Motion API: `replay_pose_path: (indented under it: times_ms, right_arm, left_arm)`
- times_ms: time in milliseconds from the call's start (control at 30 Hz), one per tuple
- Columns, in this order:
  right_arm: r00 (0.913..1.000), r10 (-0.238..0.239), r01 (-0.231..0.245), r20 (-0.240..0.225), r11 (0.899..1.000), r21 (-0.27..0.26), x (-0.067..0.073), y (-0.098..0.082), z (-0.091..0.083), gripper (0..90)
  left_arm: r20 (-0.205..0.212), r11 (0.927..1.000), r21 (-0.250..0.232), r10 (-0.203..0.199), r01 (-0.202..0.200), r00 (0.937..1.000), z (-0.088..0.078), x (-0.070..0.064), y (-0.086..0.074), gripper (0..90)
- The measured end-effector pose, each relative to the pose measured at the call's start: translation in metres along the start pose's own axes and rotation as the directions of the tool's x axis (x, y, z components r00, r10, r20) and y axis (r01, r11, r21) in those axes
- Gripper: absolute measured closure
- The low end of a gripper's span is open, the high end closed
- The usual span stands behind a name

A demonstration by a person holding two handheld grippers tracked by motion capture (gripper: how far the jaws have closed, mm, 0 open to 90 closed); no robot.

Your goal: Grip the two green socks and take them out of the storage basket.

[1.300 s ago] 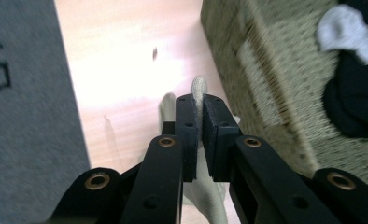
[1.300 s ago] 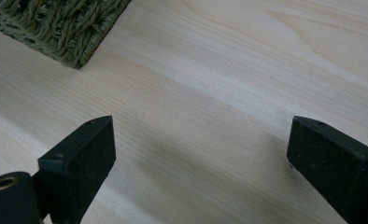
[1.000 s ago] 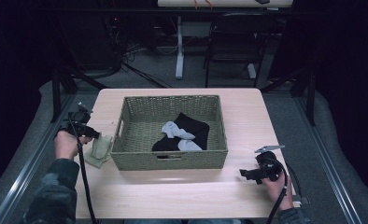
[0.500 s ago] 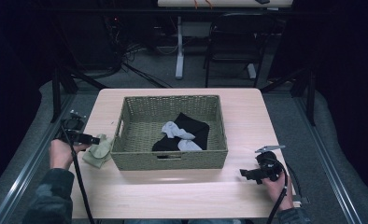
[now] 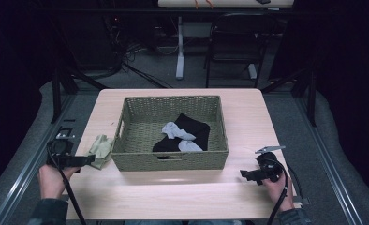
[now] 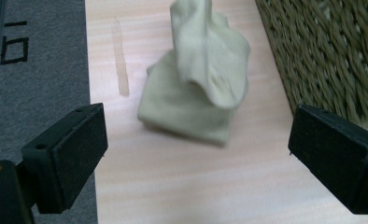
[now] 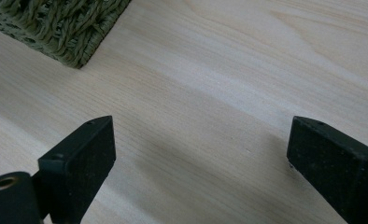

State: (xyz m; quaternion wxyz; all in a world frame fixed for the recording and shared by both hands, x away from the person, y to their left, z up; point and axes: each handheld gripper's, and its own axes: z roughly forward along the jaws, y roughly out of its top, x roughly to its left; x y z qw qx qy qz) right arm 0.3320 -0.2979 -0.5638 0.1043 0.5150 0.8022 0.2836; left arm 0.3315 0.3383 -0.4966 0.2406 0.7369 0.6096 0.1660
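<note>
1. My left gripper (image 5: 82,161) sits at the table's left edge with its jaws spread wide and holding nothing.
2. Just ahead of it a pale green sock (image 6: 198,79) lies crumpled on the wooden table (image 5: 182,194), right beside the basket's left wall.
3. The woven basket (image 5: 171,161) holds black and grey socks (image 5: 182,133). I judge I'm sorting socks, and this one is between a release and a pickup; next I'd either close in on it or leave it.
4. My right gripper (image 5: 249,174) rests near the front right corner, jaws apart over bare wood.
</note>
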Motion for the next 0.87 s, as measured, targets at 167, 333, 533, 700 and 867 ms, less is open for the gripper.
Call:
replay_pose_path:
  times_ms: [167,333,533,700,867]
  right_arm:
    - [1.0000,-0.008,0.008,0.001,1.000,0.007,0.001,0.000,0.000,7.4]
    - [1.0000,-0.004,0.004,-0.002,1.000,-0.001,0.001,0.000,0.001,7.5]
    - [1.0000,-0.003,0.003,-0.003,1.000,0.003,0.001,0.001,0.001,7.5]
    - [1.0000,-0.008,0.008,-0.005,1.000,0.002,0.002,0.002,0.002,7.5]
    - [1.0000,-0.007,0.007,-0.006,1.000,0.002,0.001,0.002,0.003,7.5]
  left_arm:
    - [-0.013,0.9997,-0.020,0.011,-0.012,0.9999,0.000,-0.012,-0.030,1.9]
    - [-0.036,0.9994,-0.033,-0.008,0.007,0.9993,0.007,-0.023,-0.057,0.2]
    - [-0.064,0.9984,-0.056,-0.001,-0.003,0.9979,0.015,-0.036,-0.078,0.0]
    - [-0.063,0.9982,-0.059,0.009,-0.013,0.9980,0.017,-0.038,-0.078,0.0]
    - [-0.055,0.9986,-0.049,0.014,-0.016,0.9984,0.022,-0.037,-0.077,0.0]
